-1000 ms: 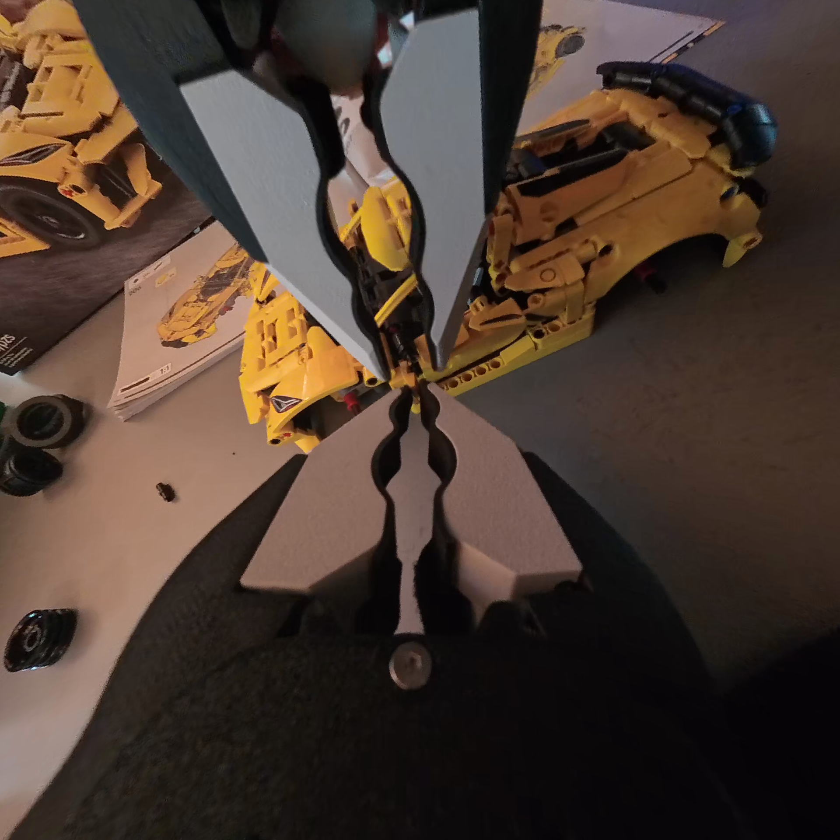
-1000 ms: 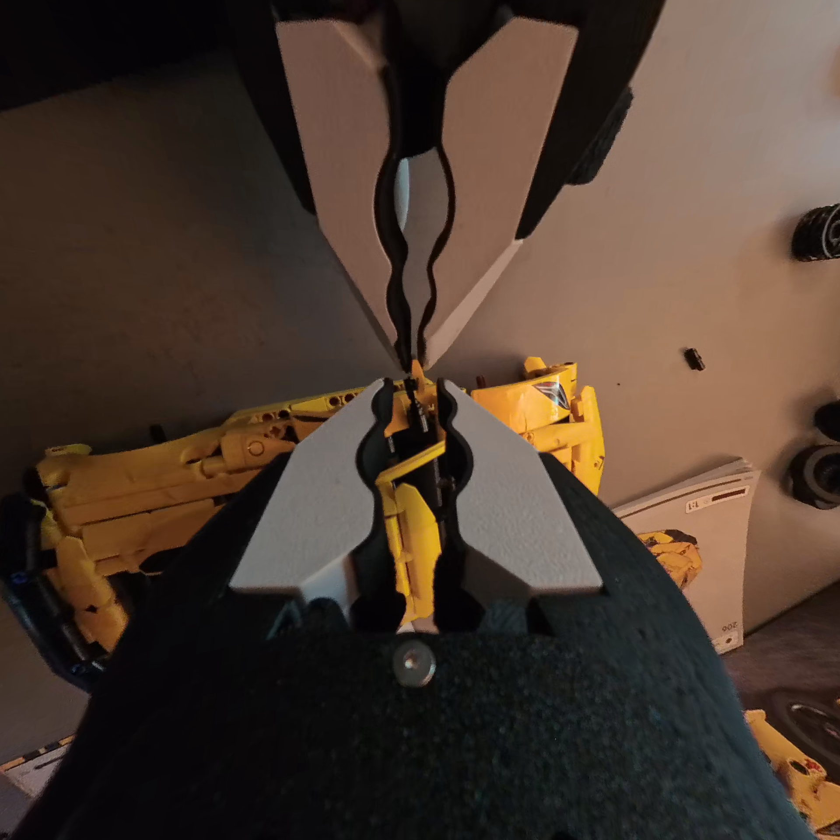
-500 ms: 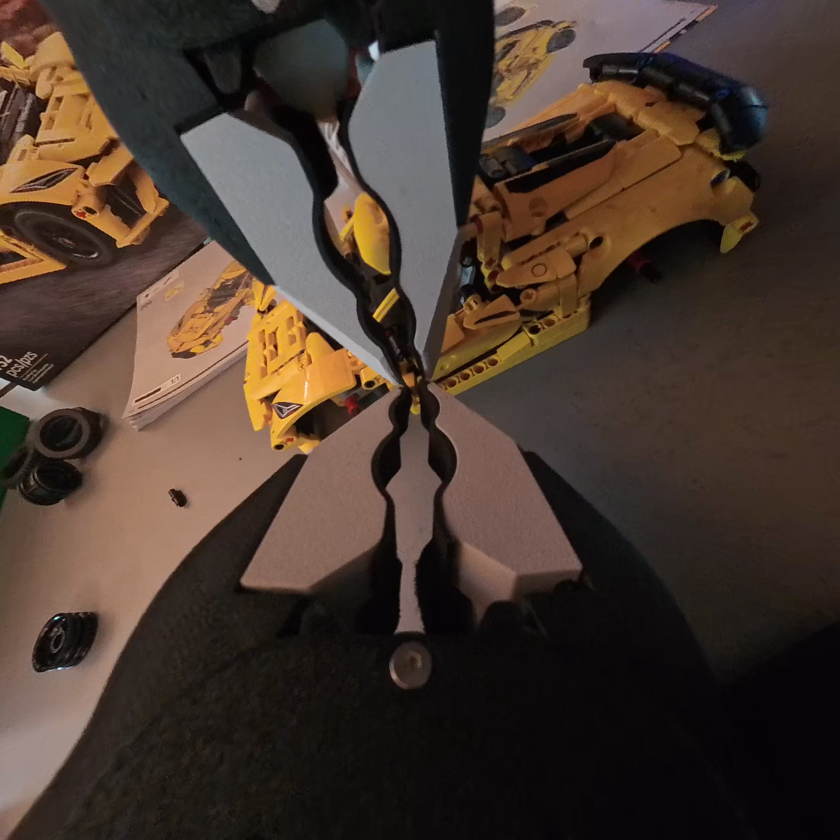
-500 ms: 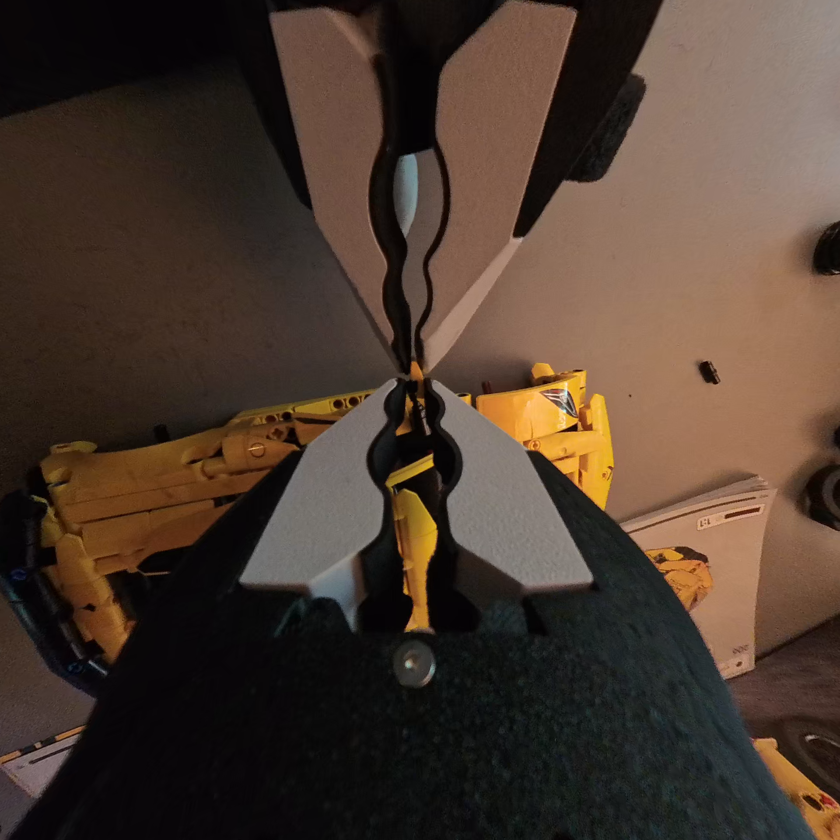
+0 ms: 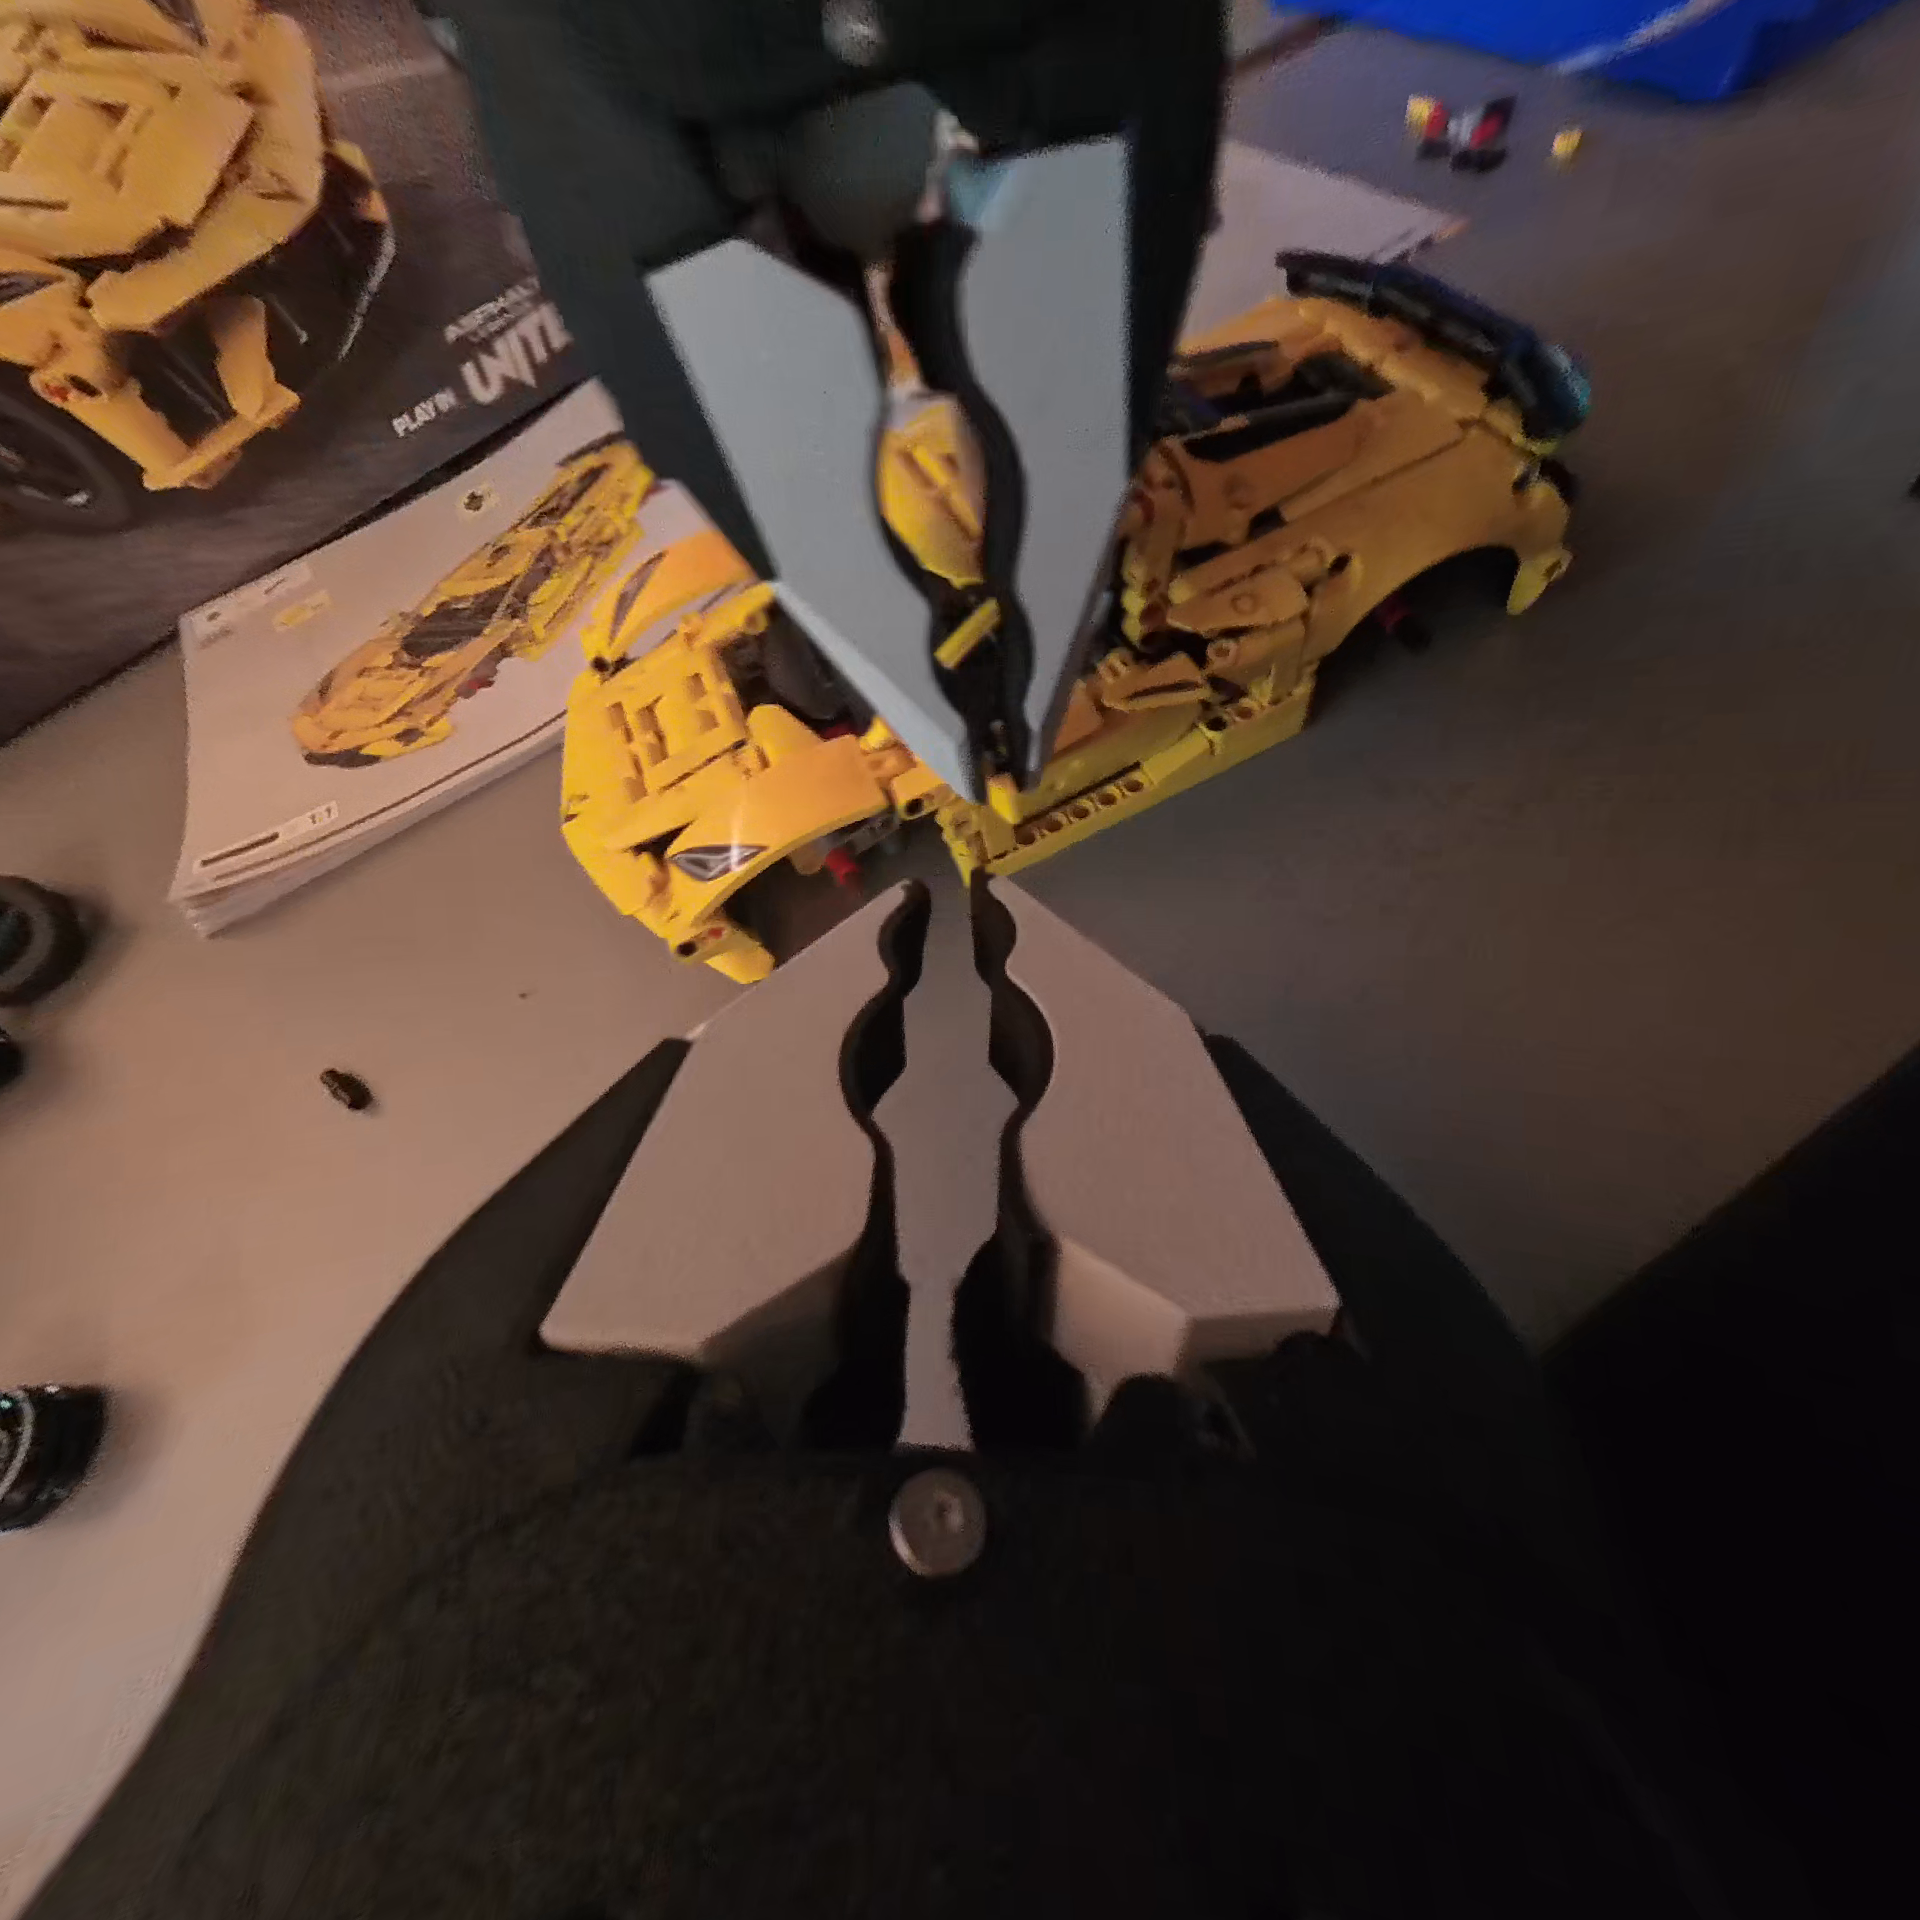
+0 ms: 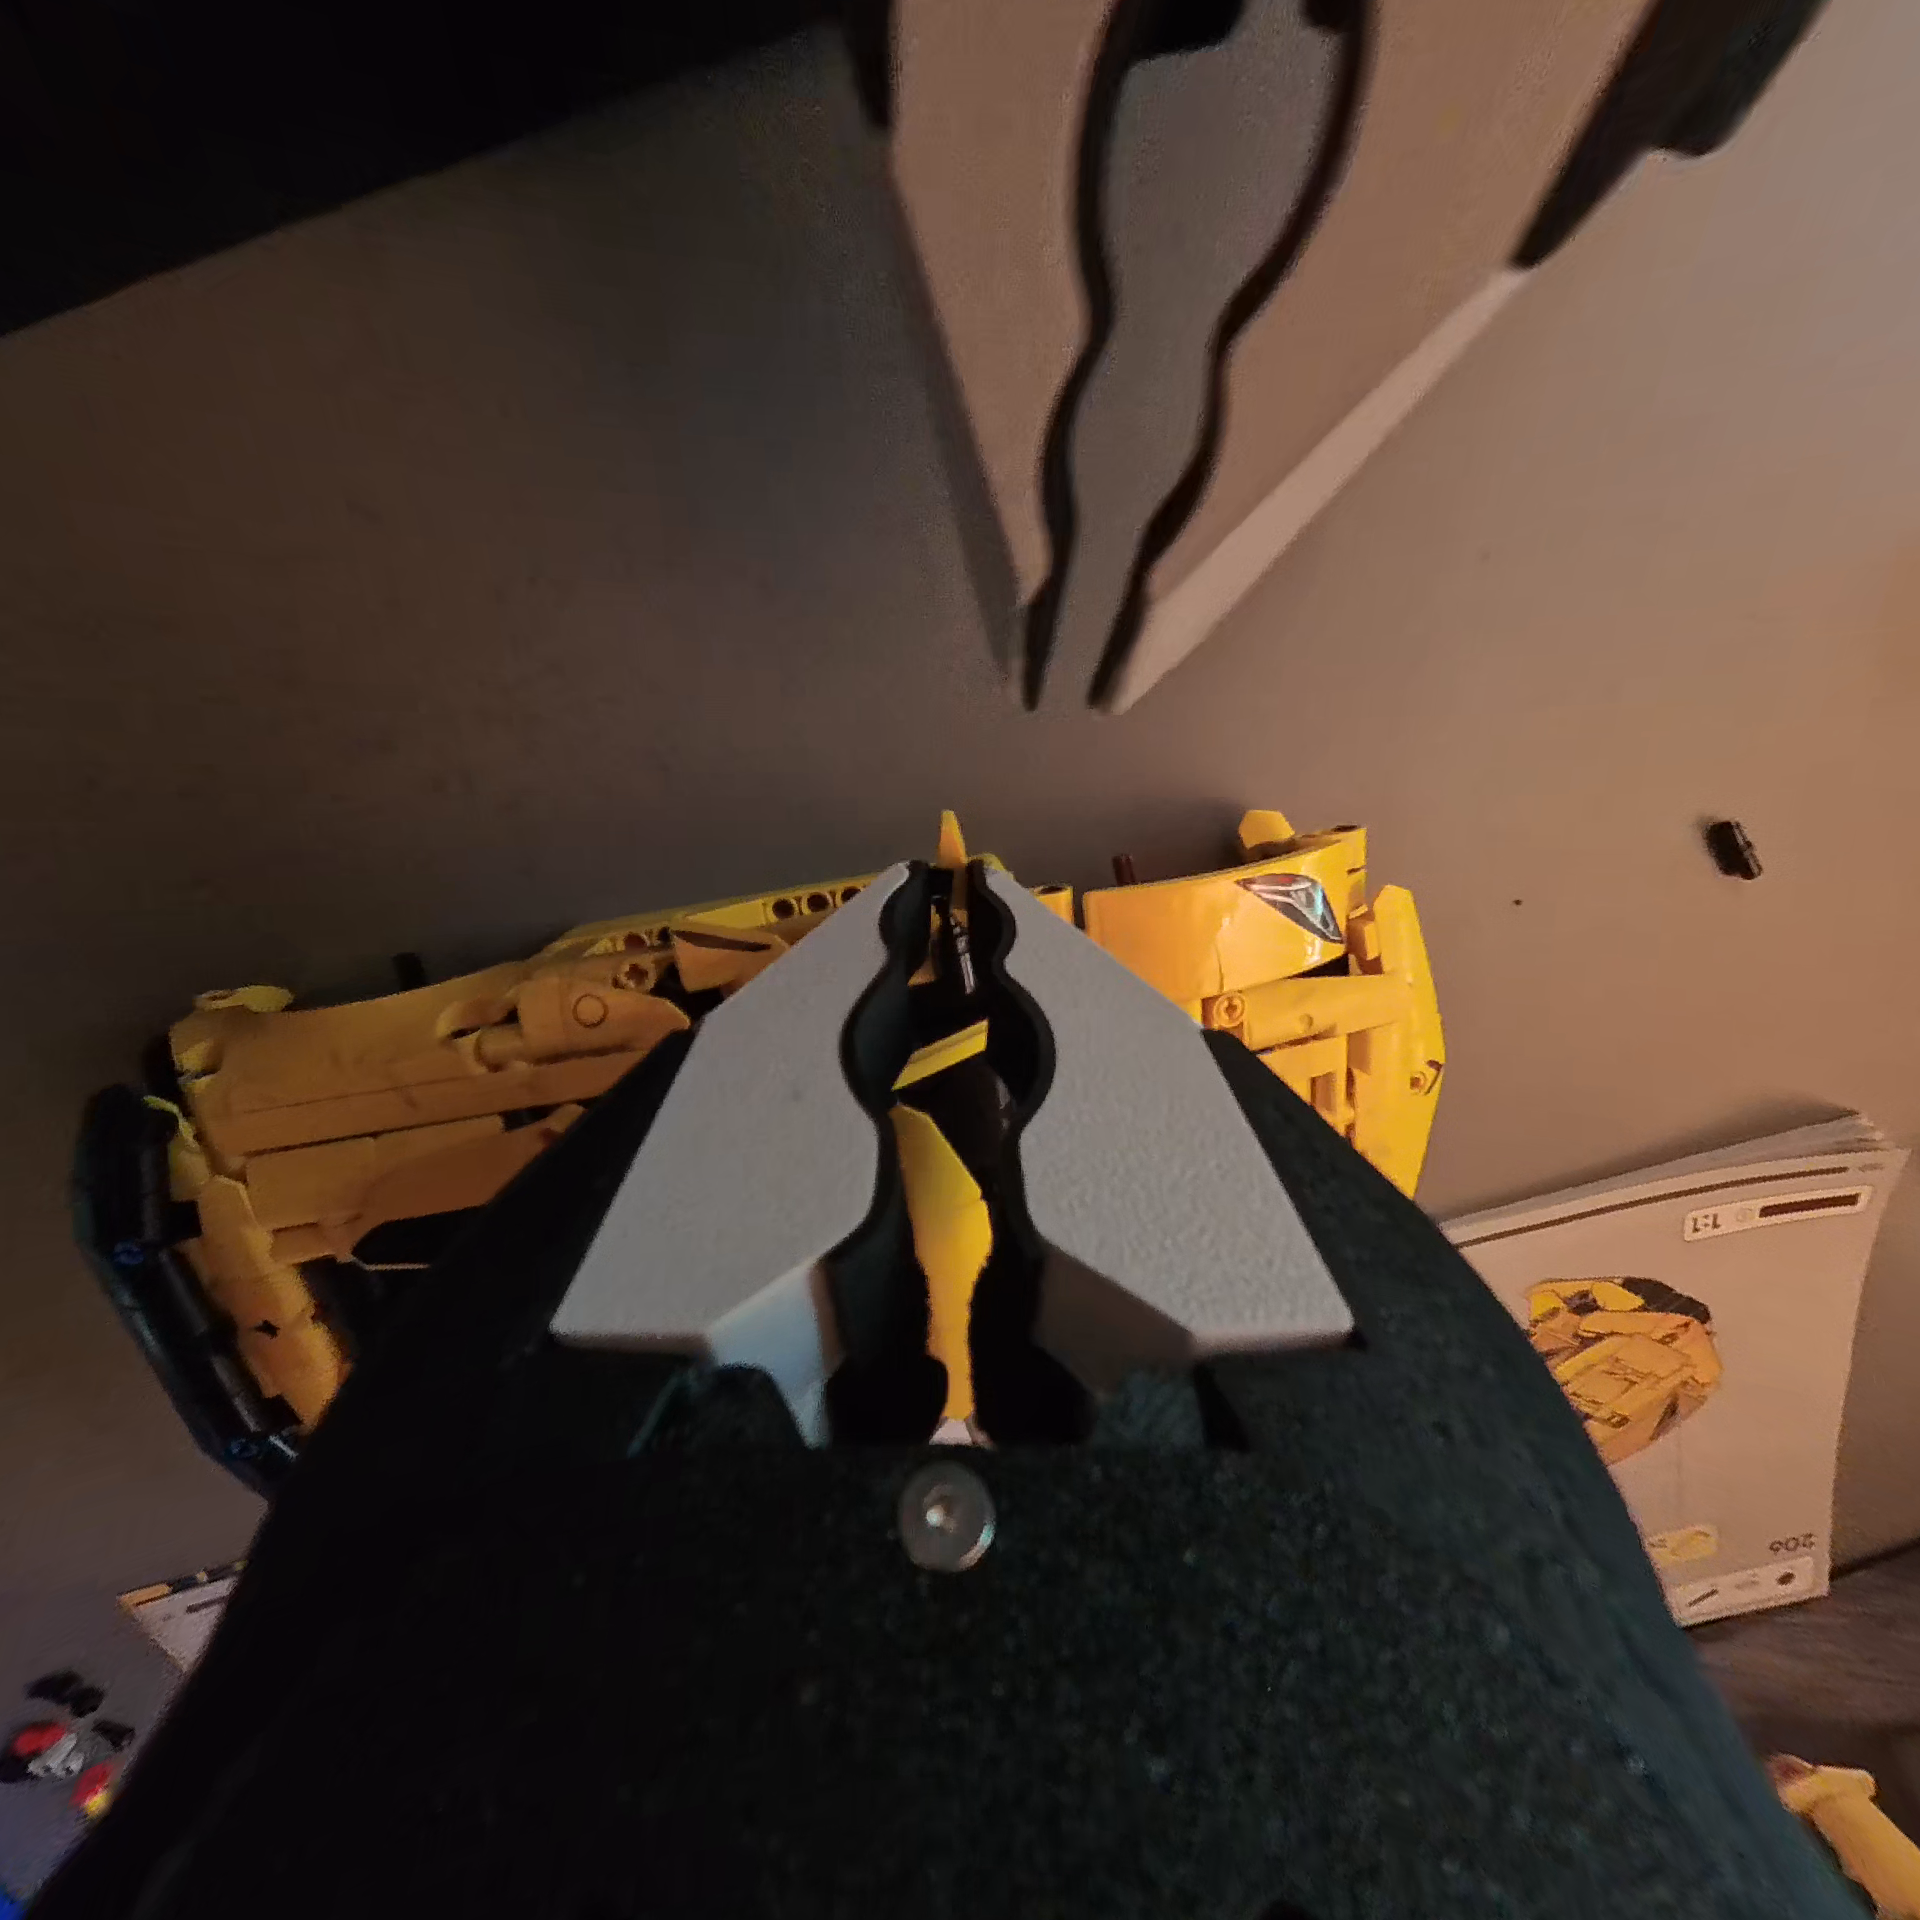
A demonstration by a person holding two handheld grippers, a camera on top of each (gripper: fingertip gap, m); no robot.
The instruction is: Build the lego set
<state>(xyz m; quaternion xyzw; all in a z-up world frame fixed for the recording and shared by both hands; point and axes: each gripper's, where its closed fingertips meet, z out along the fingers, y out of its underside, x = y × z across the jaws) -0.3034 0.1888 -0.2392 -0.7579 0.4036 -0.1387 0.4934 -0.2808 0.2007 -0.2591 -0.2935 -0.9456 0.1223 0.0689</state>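
My right gripper (image 6: 945,873) is shut on a slim yellow lego piece with black parts (image 6: 940,1195), which lies along its jaws with a yellow tip poking out. It holds the piece over the side of the yellow lego car (image 6: 416,1060). In the left wrist view, the right gripper (image 5: 997,774) comes down from the top with the piece (image 5: 930,468), its tips at the car's (image 5: 1299,520) lower sill. My left gripper (image 5: 945,888) is slightly open and empty, a short way back from the piece. It shows at the top of the right wrist view (image 6: 1065,696).
An instruction booklet (image 5: 395,675) and the set's box (image 5: 208,260) lie left of the car. Black wheels (image 5: 31,935) and a small black pin (image 5: 346,1089) lie on the grey table at the left. Small loose parts (image 5: 1465,130) sit at the far right.
My left gripper was pinched on the tip of the yellow piece; it has let go, opened slightly and pulled back. The right gripper still holds the piece.
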